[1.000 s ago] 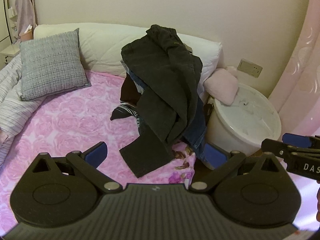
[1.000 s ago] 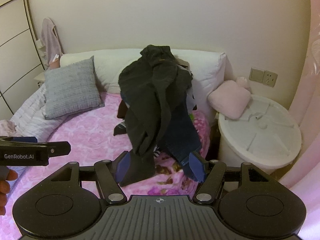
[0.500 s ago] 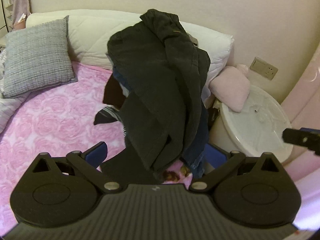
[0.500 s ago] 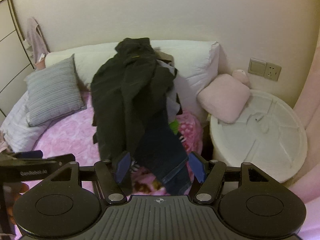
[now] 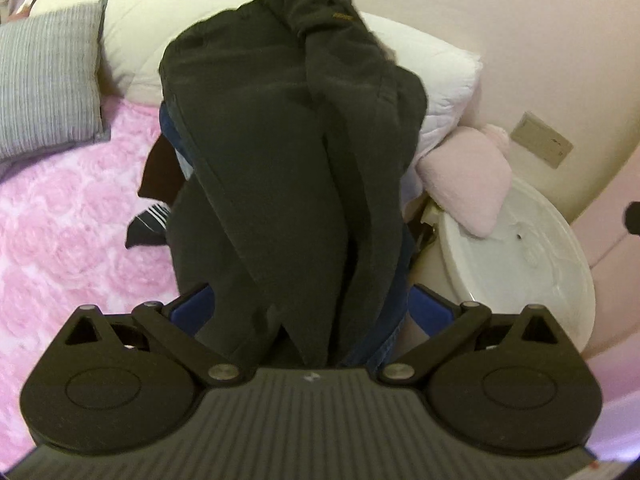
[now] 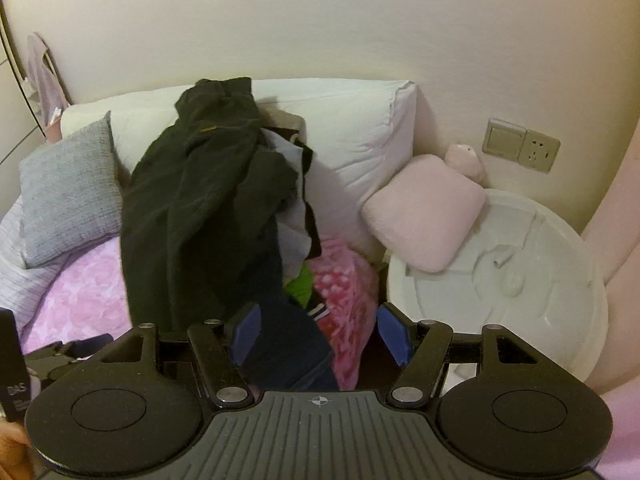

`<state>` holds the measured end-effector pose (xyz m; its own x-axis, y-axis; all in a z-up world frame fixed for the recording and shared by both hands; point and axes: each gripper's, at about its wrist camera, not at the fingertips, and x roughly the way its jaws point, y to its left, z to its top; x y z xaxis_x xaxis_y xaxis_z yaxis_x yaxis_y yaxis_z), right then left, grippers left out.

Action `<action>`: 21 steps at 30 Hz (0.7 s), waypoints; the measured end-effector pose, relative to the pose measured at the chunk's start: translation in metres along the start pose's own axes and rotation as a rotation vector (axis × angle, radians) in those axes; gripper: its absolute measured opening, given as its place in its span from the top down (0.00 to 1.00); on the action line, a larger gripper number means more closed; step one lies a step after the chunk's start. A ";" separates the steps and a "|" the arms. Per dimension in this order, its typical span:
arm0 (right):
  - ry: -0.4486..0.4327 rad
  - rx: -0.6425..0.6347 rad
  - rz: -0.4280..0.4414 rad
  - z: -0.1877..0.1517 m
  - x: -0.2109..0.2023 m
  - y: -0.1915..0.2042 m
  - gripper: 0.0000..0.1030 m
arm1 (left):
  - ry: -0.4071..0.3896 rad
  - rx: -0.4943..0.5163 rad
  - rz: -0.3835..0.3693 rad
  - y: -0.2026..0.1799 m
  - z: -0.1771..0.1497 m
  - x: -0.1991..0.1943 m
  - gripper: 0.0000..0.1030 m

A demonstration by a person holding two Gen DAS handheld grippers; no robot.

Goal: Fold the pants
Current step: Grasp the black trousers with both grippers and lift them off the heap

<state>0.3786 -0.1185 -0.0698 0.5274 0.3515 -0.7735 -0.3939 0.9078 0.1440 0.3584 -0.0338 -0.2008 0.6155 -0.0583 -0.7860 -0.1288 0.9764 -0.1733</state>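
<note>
The left gripper (image 5: 310, 312) stands with jaws spread wide, dark pants (image 5: 288, 152) hanging between its blue pads (image 5: 192, 310) unpinched; the right gripper (image 6: 320, 334) is likewise agape over denim (image 6: 288, 352); the pants drape a clothes heap on the pink bedspread (image 5: 68, 216), white pillow (image 6: 352, 136) behind.

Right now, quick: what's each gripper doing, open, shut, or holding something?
Left gripper: open, dark pants between its fingers, not gripped.
Right gripper: open, holding nothing, blue jeans below its fingers.

Matt dark cloth pants (image 5: 280, 152); plush blanket (image 5: 60, 232) — glossy tub (image 6: 520, 280)
</note>
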 end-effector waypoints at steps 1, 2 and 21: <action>0.004 -0.001 -0.003 0.002 0.003 -0.001 0.39 | 0.001 -0.020 0.002 0.001 0.000 0.007 0.01; 0.011 -0.002 -0.005 0.004 0.007 -0.004 0.39 | 0.001 -0.035 -0.001 0.002 0.001 0.012 0.01; 0.016 -0.032 0.023 0.046 0.058 0.000 0.39 | -0.240 0.082 0.213 0.012 0.047 -0.043 0.86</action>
<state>0.4434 -0.0875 -0.0860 0.5063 0.3681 -0.7798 -0.4294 0.8919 0.1421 0.3670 -0.0101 -0.1410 0.7483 0.1901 -0.6355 -0.2173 0.9754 0.0360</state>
